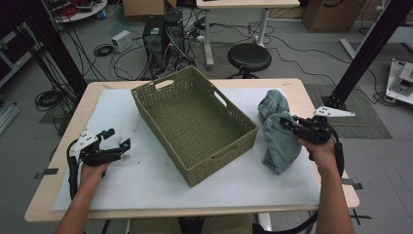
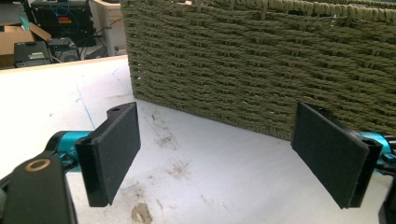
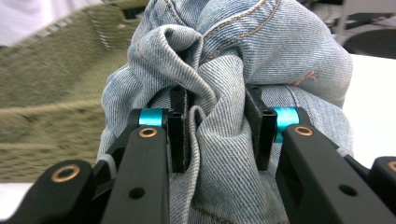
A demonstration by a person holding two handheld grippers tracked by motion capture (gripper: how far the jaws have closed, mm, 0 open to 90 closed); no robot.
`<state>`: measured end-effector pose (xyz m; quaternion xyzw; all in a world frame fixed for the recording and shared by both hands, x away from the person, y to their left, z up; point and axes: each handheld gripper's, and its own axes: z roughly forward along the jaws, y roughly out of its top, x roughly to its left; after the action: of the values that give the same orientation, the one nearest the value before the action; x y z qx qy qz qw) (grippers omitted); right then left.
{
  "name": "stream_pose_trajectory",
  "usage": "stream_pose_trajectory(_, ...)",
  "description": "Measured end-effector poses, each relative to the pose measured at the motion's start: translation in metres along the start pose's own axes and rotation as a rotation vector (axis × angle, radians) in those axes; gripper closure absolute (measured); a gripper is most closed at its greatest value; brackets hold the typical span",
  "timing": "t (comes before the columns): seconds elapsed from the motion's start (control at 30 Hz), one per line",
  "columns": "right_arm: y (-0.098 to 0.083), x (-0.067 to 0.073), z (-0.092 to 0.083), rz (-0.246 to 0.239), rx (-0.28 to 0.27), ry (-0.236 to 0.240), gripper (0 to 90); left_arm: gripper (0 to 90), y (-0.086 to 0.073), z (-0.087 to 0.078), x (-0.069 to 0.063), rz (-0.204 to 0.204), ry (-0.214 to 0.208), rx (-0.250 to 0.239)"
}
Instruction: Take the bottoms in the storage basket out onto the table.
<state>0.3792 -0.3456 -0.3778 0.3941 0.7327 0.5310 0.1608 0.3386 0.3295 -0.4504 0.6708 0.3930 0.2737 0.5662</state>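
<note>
- The right gripper [image 1: 290, 126] has its jaws clamped on a bunched fold of the jeans [image 1: 278, 136], at the right side of the table [image 1: 58, 141].
- In the right gripper view, denim [image 3: 224, 70] bulges up between the two black jaws and spills over both sides of them; the pads press into the cloth.
- The jeans sit crumpled in a heap on the white mat [image 1: 117, 112], just right of the basket [image 1: 195, 122], with the lower end drooping toward the near edge of the mat.
- The basket is olive-green woven, rectangular, set at an angle in the middle of the mat, with cut-out handles at its ends.
- The left gripper [image 1: 117, 139] rests near the left edge of the mat, jaws spread wide with nothing between them.
- In the left gripper view, the basket's woven wall [image 2: 261, 70] stands just ahead of the open jaws, apart from them; the mat below shows smudges.
</note>
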Motion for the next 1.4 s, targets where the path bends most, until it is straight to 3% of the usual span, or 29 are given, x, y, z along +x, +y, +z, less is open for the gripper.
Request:
stream_pose_trajectory(0.17, -0.012, 0.003, 0.008, -0.065, 0.08, -0.081, 67.7, 15.8, 0.0, 0.0, 0.0, 0.004, 0.0, 0.002)
stream_pose_trajectory(0.33, -0.025, 0.005, 0.021, -0.069, 0.122, -0.1, 67.3, 15.8, 0.0, -0.001, 0.0, 0.006, 0.003, 0.002)
stream_pose_trajectory(0.47, -0.033, 0.009, 0.029, -0.094, 0.149, -0.157, 65.6, 15.8, 0.0, 0.0, -0.001, 0.008, 0.002, 0.001)
stream_pose_trajectory(0.63, -0.032, 0.018, 0.034, -0.088, 0.143, -0.252, 41.3, 15.7, 0.0, -0.001, -0.001, 0.012, 0.004, -0.005)
stream_pose_trajectory(0.77, -0.026, 0.028, 0.019, -0.094, 0.069, -0.282, 31.8, 15.7, 0.0, -0.001, -0.001, 0.015, 0.004, -0.004)
stream_pose_trajectory(0.9, -0.021, 0.04, 0.0, -0.088, -0.015, -0.269, 29.6, 15.7, 0.0, -0.001, -0.001, 0.016, 0.003, -0.005)
stream_pose_trajectory(1.03, -0.025, 0.049, -0.005, -0.106, 0.008, -0.282, 26.2, 15.7, 0.0, -0.001, 0.0, 0.006, 0.001, -0.005)
stream_pose_trajectory(1.1, -0.03, 0.05, -0.006, -0.072, 0.006, -0.264, 20.5, 15.7, 0.0, -0.001, -0.001, 0.011, 0.001, -0.003)
stream_pose_trajectory(1.17, -0.034, 0.052, -0.007, -0.046, 0.005, -0.232, 20.4, 15.7, 0.0, -0.001, -0.001, 0.015, 0.0, -0.003)
stream_pose_trajectory(1.4, -0.032, 0.062, -0.008, -0.081, 0.002, -0.158, 20.4, 15.7, -0.001, -0.002, -0.002, 0.018, 0.003, -0.011)
